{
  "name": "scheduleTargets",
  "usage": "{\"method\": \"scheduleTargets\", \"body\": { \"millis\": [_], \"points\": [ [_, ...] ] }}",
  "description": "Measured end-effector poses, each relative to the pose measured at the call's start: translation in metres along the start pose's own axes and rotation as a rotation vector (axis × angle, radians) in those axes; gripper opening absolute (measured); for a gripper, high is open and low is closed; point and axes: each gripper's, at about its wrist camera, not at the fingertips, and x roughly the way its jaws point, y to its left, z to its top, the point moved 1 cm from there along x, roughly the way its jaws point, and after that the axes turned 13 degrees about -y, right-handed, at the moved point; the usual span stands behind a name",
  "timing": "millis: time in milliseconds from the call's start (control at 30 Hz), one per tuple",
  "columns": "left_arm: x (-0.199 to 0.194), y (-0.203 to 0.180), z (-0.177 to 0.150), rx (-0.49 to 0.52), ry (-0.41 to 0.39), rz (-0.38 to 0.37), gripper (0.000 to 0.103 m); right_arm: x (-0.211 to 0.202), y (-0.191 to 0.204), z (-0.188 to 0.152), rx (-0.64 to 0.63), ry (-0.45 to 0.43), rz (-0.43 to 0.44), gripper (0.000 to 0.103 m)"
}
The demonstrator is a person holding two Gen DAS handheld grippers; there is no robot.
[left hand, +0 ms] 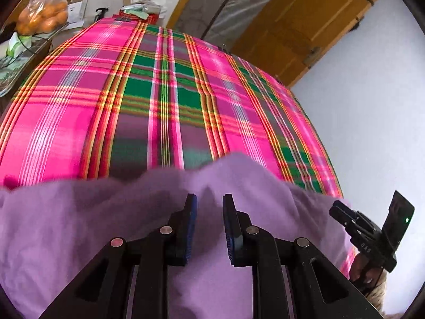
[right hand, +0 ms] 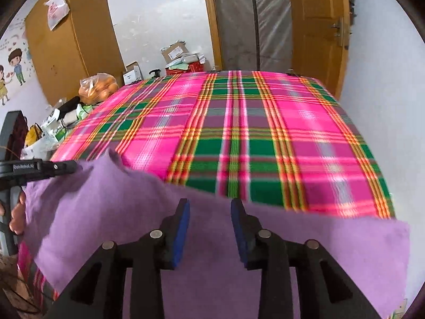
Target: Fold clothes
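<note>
A purple garment (left hand: 79, 220) lies rumpled at the near edge of the table, which is covered by a pink and green plaid cloth (left hand: 164, 93). My left gripper (left hand: 209, 199) is open, its blue-padded jaws apart just above the garment's far edge. The garment also shows in the right wrist view (right hand: 106, 199), spread along the near edge of the plaid cloth (right hand: 239, 133). My right gripper (right hand: 209, 204) is open over the garment's far edge. The right gripper appears at the right in the left wrist view (left hand: 337, 210). The left gripper appears at the left in the right wrist view (right hand: 71, 166), at the garment's left corner.
A bag of oranges (left hand: 43, 13) and clutter stand on a side table at the left. Cardboard boxes (right hand: 175, 50) sit beyond the table's far edge. A wooden door (left hand: 313, 18) and white wall lie to the right. The bag of oranges also shows in the right wrist view (right hand: 99, 87).
</note>
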Motion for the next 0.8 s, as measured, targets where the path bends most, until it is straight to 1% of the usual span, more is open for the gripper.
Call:
{"method": "scheduleTargets", "body": {
  "millis": [67,167,333,467,533,567,667,767,800],
  "points": [
    [0.0,-0.005,-0.011,0.023,0.021,0.006,0.02,-0.007,0.007,-0.012,-0.044,0.02,0.007,0.036],
    [-0.011,-0.003,-0.034,0.051,0.047,0.02,0.02,-0.015,0.02,-0.028,-0.08,0.02,0.011,0.036],
    [-0.036,0.006,-0.06,0.041,0.014,0.021,0.021,-0.032,0.037,-0.058,-0.104,0.025,0.035,0.038],
    [-0.054,0.014,-0.077,0.025,-0.012,0.012,0.02,-0.05,0.044,-0.076,-0.118,-0.005,0.005,0.039],
    [-0.062,0.018,-0.085,0.03,-0.022,0.007,0.02,-0.063,0.045,-0.085,-0.103,-0.014,0.002,0.041],
    [-0.065,0.019,-0.088,0.039,-0.027,0.006,0.02,-0.07,0.045,-0.09,-0.093,-0.018,0.002,0.044],
    [-0.077,0.013,-0.102,0.087,-0.028,0.014,0.02,-0.086,0.051,-0.103,-0.14,-0.002,-0.003,0.045],
    [-0.083,-0.001,-0.106,0.155,-0.004,0.037,0.021,-0.097,0.057,-0.1,-0.159,-0.007,0.01,0.045],
    [-0.084,-0.008,-0.106,0.179,0.001,0.034,0.021,-0.101,0.061,-0.096,-0.155,-0.027,0.037,0.045]
  ]
}}
